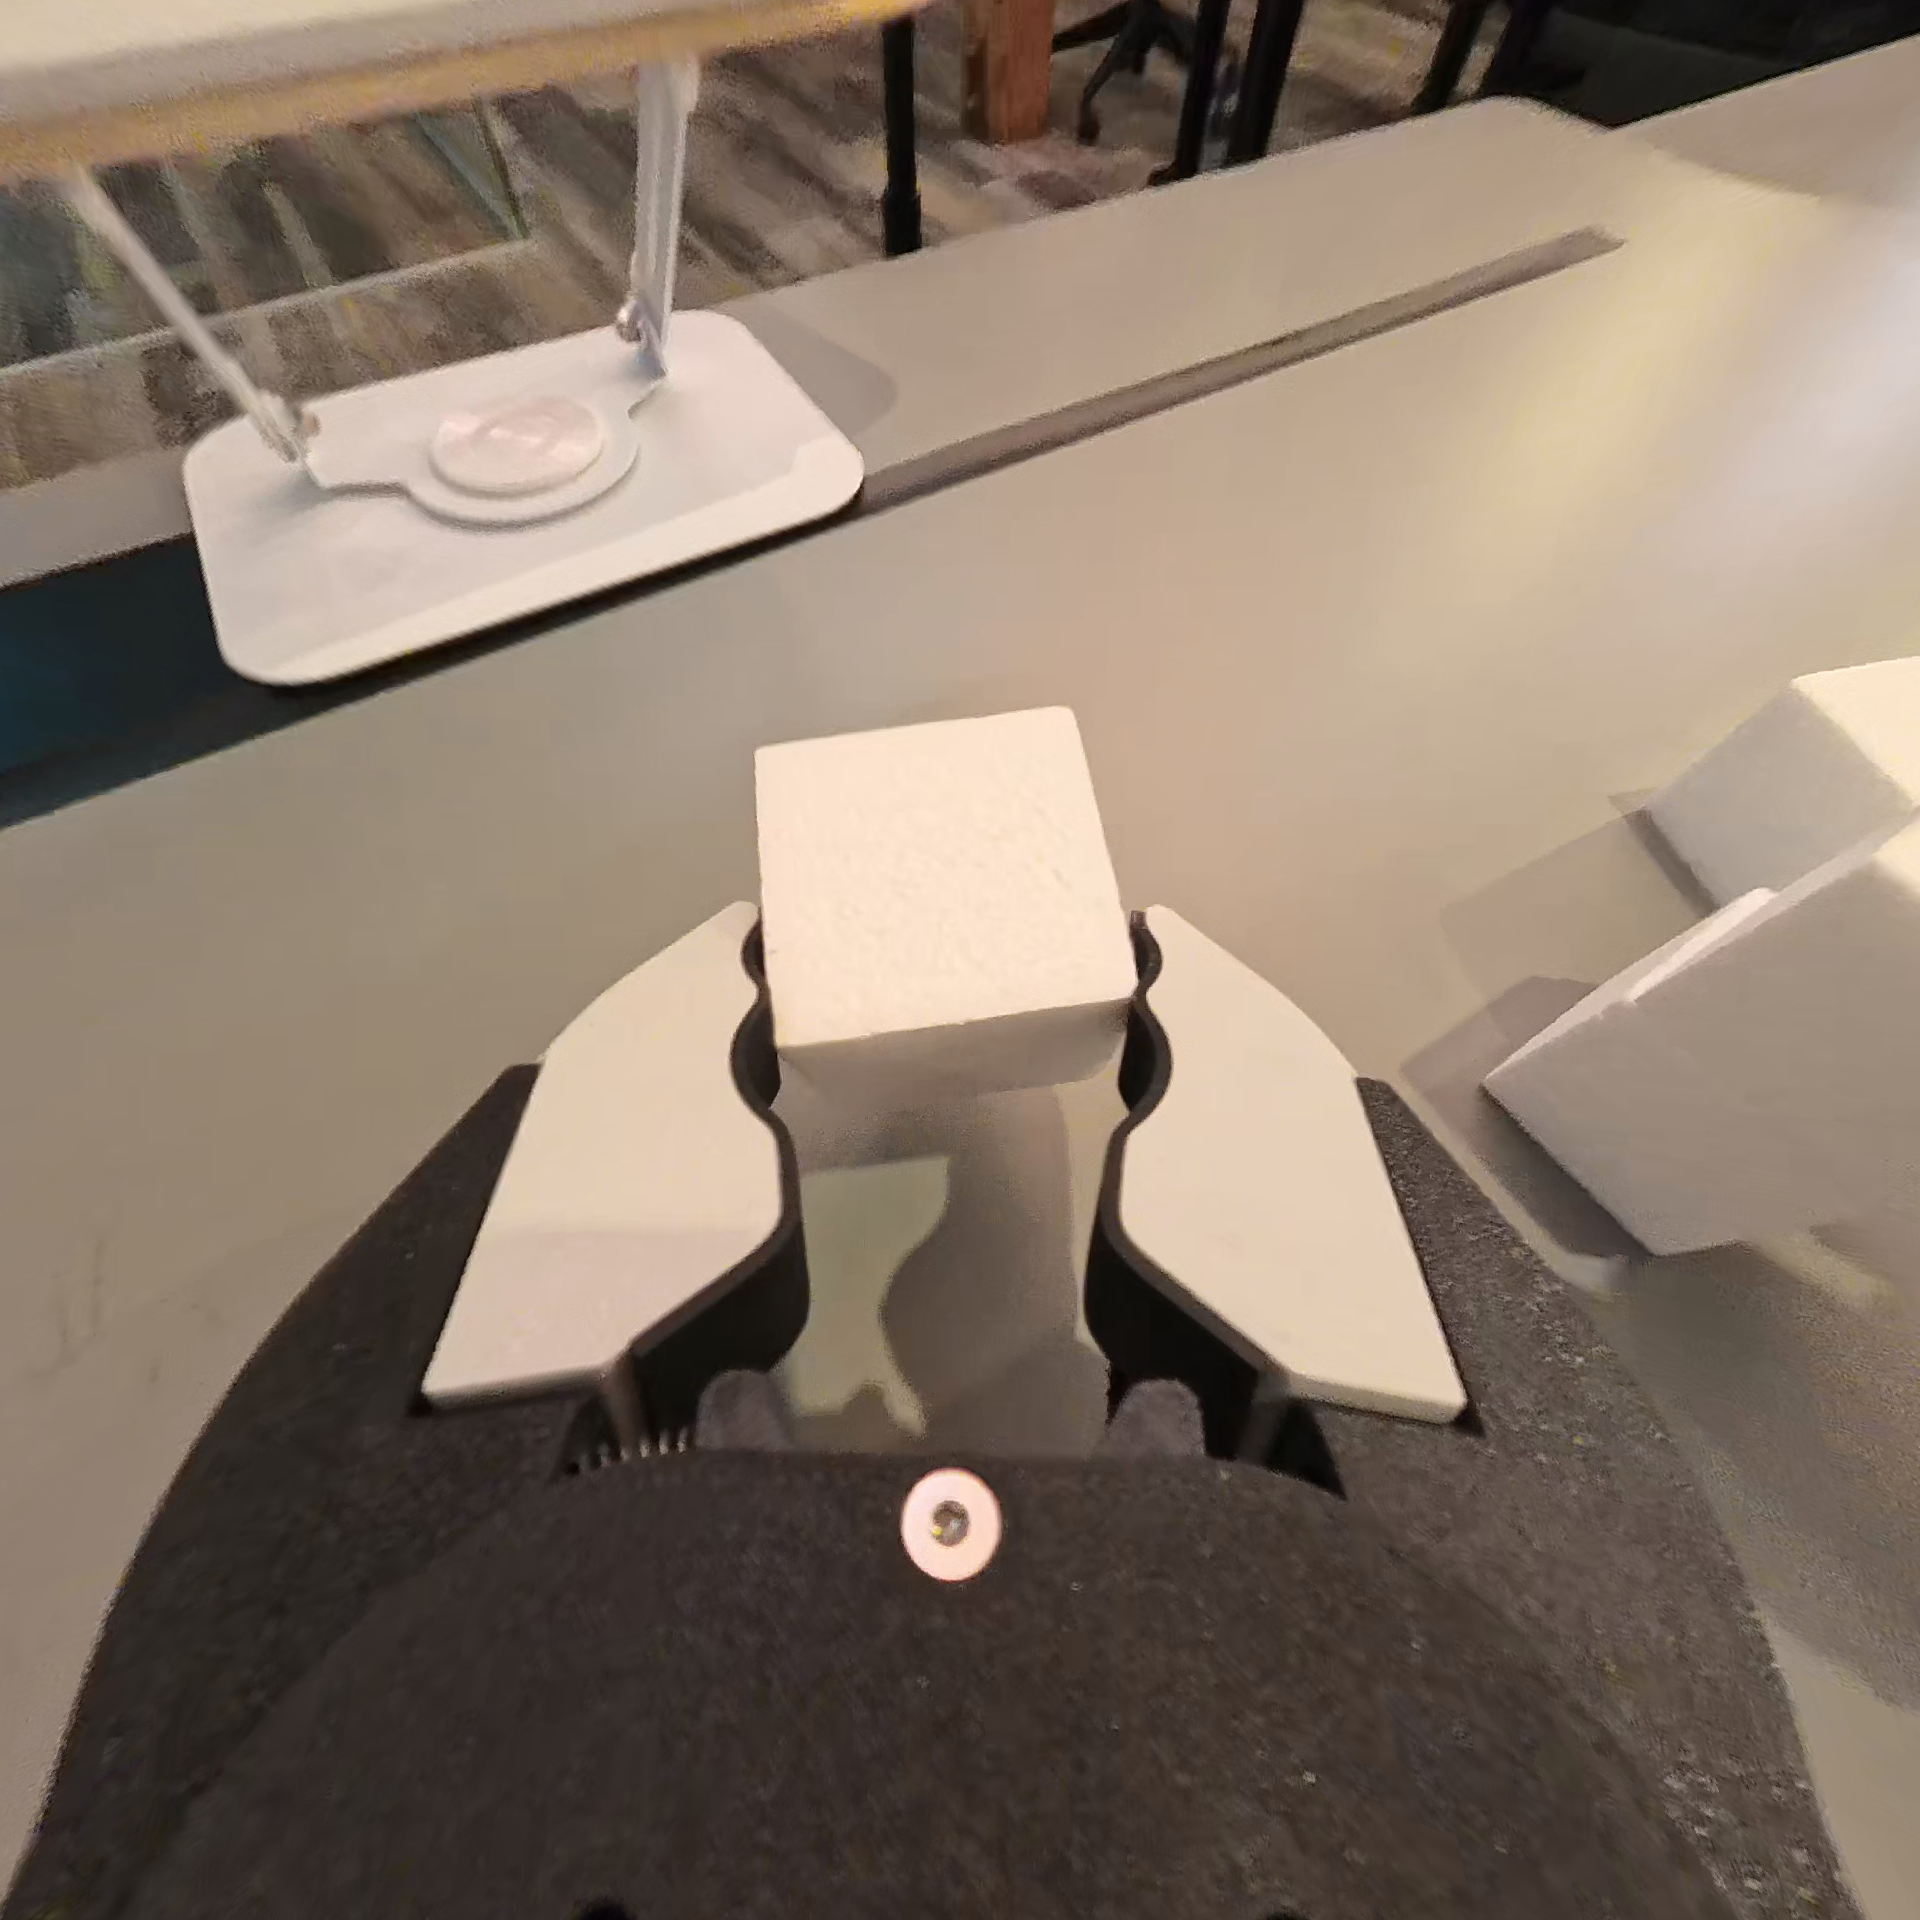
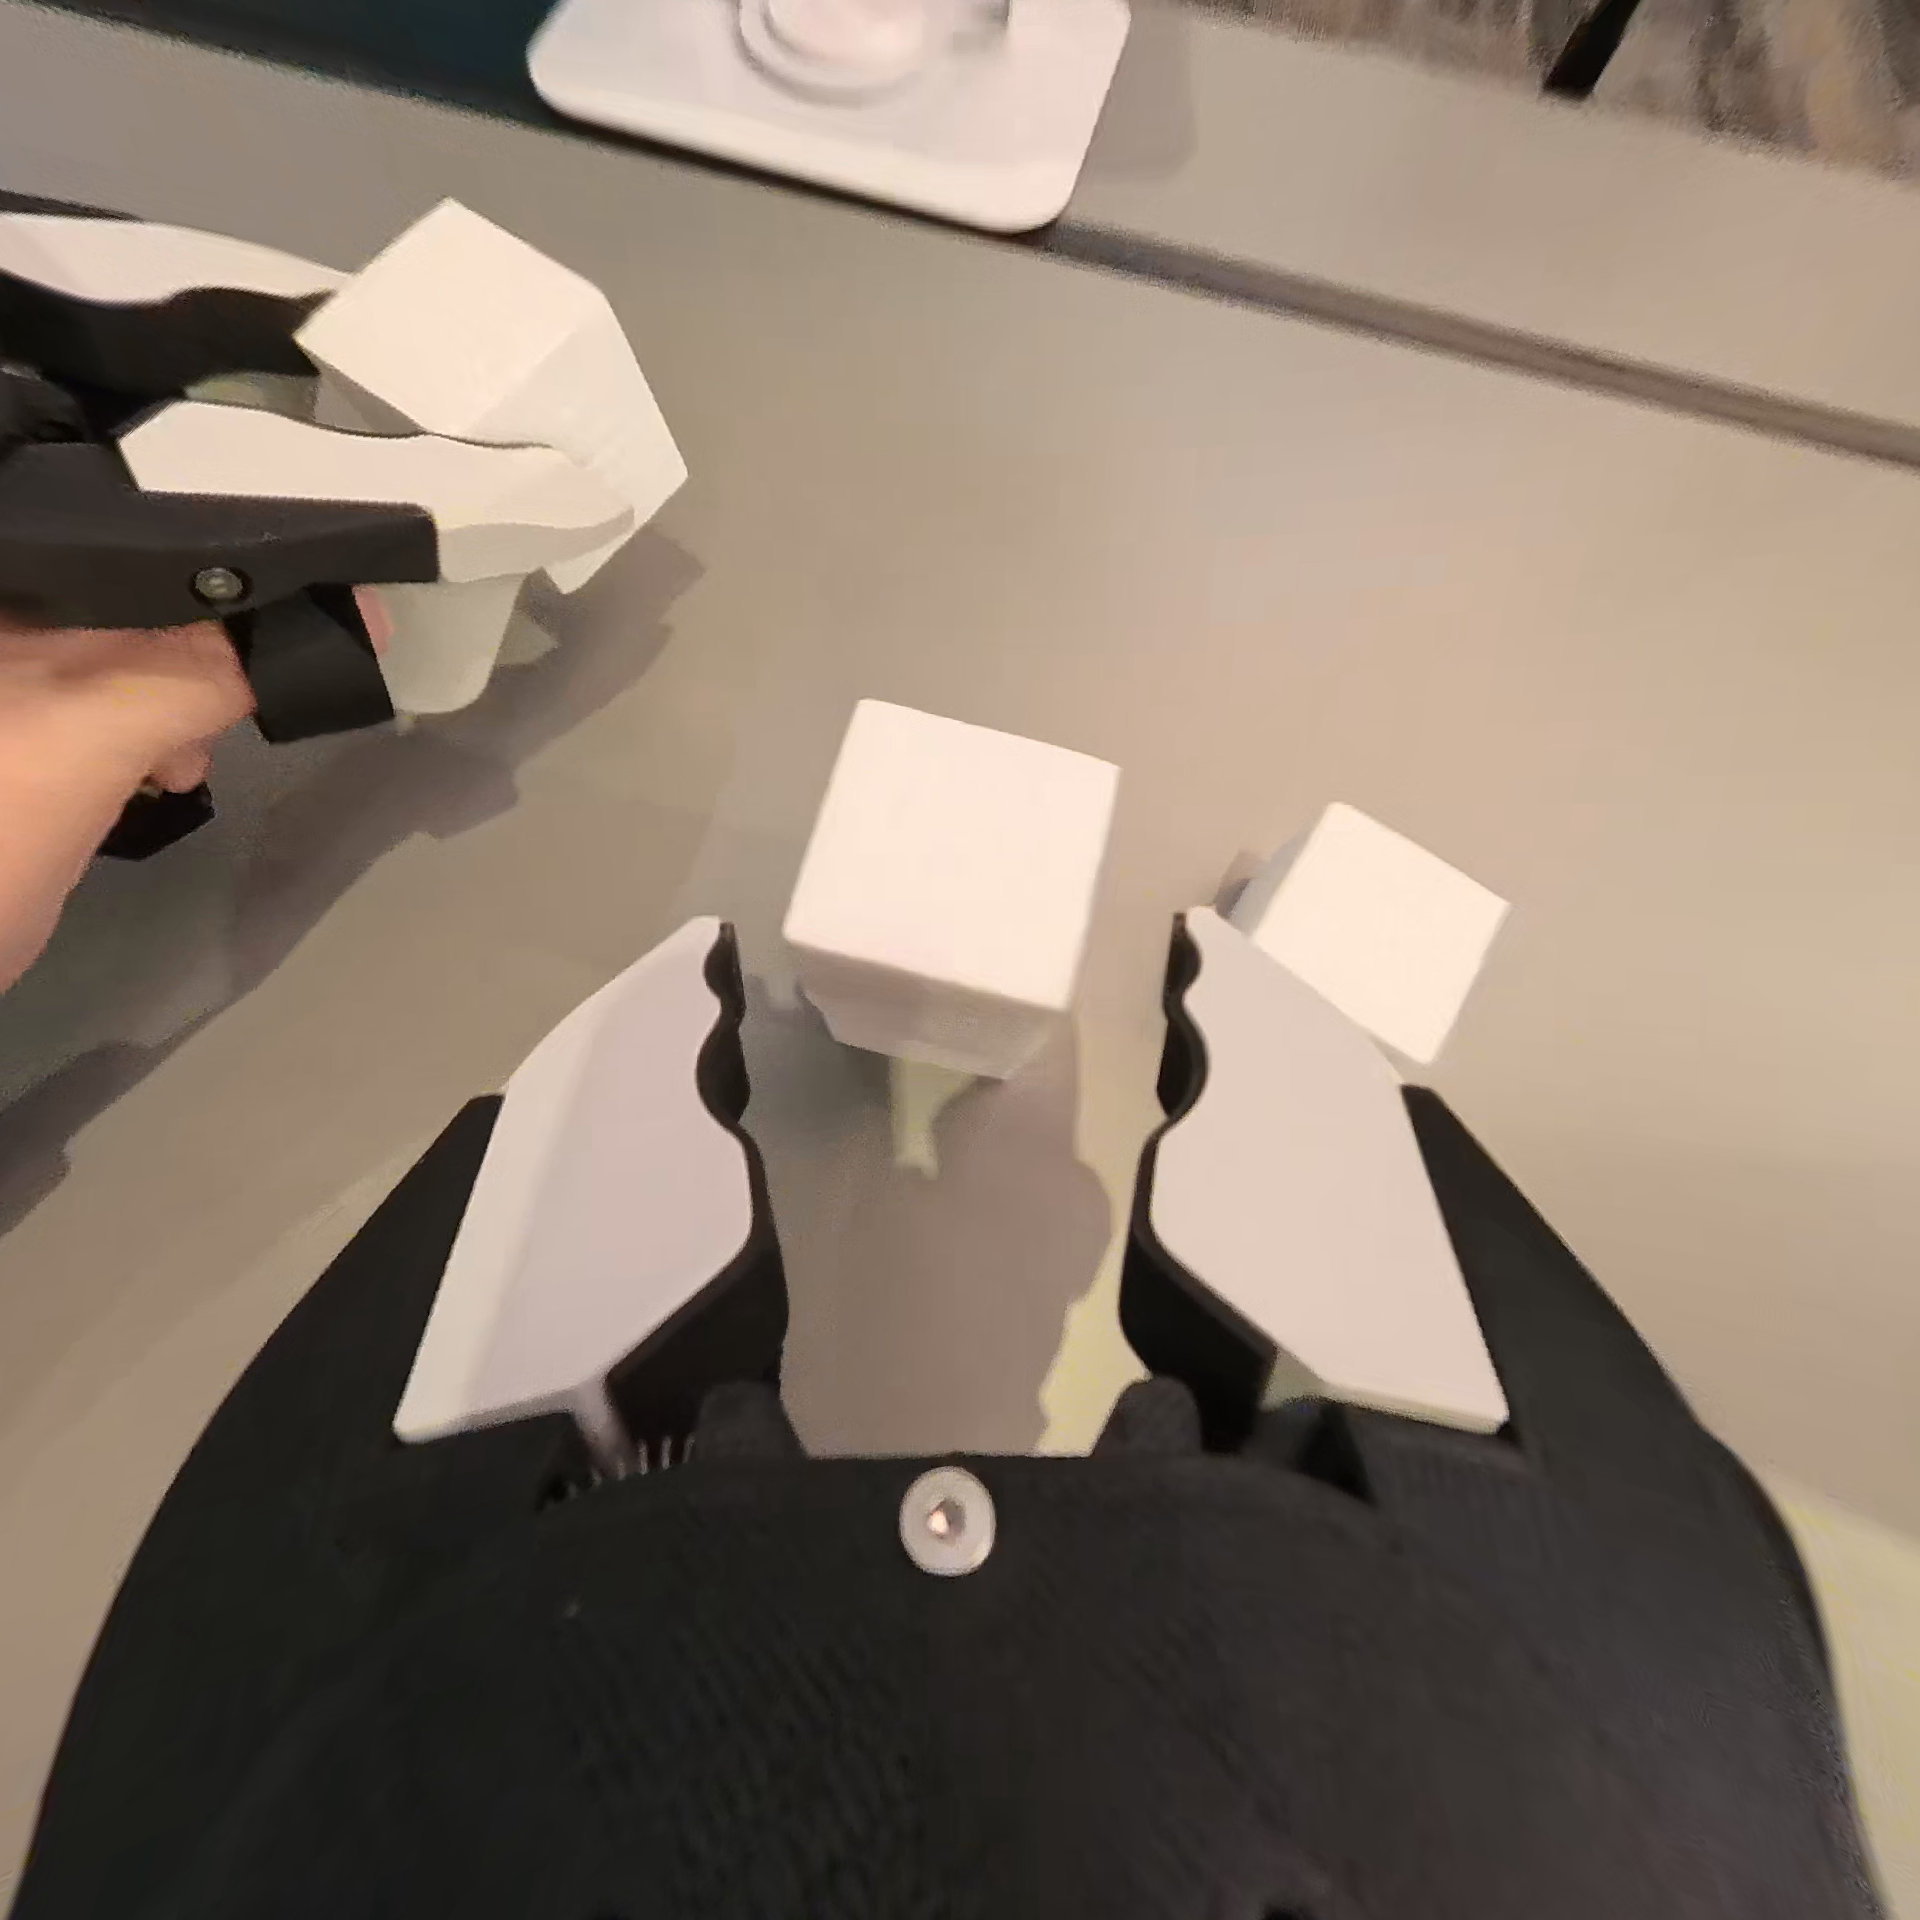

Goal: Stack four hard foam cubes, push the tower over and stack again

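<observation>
My left gripper [image 1: 945, 925] is shut on a white foam cube [image 1: 935, 873], held by its sides above the grey table [image 1: 1351, 623]. In the right wrist view the same gripper [image 2: 582, 457] holds that cube [image 2: 488, 353] at the upper left, and a white block [image 2: 457, 644], perhaps another cube, shows just beneath it. My right gripper [image 2: 954, 935] is open, and a second cube [image 2: 951, 862] stands on the table just ahead between its fingertips. A third cube [image 2: 1371, 935] lies tilted beside the right finger. Two blurred cubes [image 1: 1787, 769] [image 1: 1714, 1091] sit at the right edge of the left wrist view.
A white stand base with thin metal rods [image 1: 520, 499] sits at the far left of the table and also shows in the right wrist view [image 2: 831, 114]. A dark seam [image 1: 1247, 353] crosses the table behind it. A hand [image 2: 83, 727] holds the left gripper.
</observation>
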Available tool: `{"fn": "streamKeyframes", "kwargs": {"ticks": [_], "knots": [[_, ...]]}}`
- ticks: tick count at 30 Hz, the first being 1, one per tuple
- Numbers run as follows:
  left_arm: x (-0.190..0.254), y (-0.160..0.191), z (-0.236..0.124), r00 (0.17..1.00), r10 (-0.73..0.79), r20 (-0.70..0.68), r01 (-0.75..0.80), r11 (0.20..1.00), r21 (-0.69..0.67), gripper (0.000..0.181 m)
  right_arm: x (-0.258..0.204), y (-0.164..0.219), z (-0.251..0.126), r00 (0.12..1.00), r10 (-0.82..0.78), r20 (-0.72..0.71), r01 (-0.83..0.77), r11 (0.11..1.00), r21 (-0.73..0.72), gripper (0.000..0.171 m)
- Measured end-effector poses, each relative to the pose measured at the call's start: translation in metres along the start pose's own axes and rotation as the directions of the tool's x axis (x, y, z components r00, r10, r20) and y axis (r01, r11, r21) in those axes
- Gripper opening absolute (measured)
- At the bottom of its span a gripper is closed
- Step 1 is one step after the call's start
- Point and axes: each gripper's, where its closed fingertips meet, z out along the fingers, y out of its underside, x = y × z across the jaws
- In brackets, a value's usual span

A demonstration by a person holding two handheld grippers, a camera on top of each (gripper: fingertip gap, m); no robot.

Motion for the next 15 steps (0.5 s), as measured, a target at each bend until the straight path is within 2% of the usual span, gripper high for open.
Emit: {"fn": "streamKeyframes", "kwargs": {"ticks": [2, 6, 8, 11, 15], "knots": [[0.005, -0.01, -0.006, 0.998, 0.011, -0.062, -0.009, 0.999, 0.039, 0.064, 0.016, -0.004, -0.021, 1.0, 0.004, 0.02, -0.006, 0.998, 0.069, 0.079], [0.036, -0.039, -0.036, 0.939, 0.089, -0.332, -0.043, 0.989, 0.144, 0.064, 0.06, 0.004, -0.048, 0.994, 0.001, 0.113, -0.016, 0.991, 0.136, 0.079], [0.06, -0.057, -0.061, 0.858, 0.136, -0.495, -0.035, 0.978, 0.206, 0.063, 0.083, 0.01, -0.048, 0.983, -0.016, 0.182, -0.009, 0.991, 0.137, 0.079], [0.099, -0.074, -0.093, 0.661, 0.22, -0.717, -0.084, 0.972, 0.221, 0.063, 0.114, 0.003, -0.032, 0.956, -0.019, 0.292, -0.032, 0.985, 0.169, 0.075], [0.125, -0.082, -0.091, 0.549, 0.364, -0.752, -0.295, 0.927, 0.233, 0.063, 0.144, -0.028, -0.008, 0.923, -0.041, 0.383, -0.094, 0.94, 0.327, 0.074]]}}
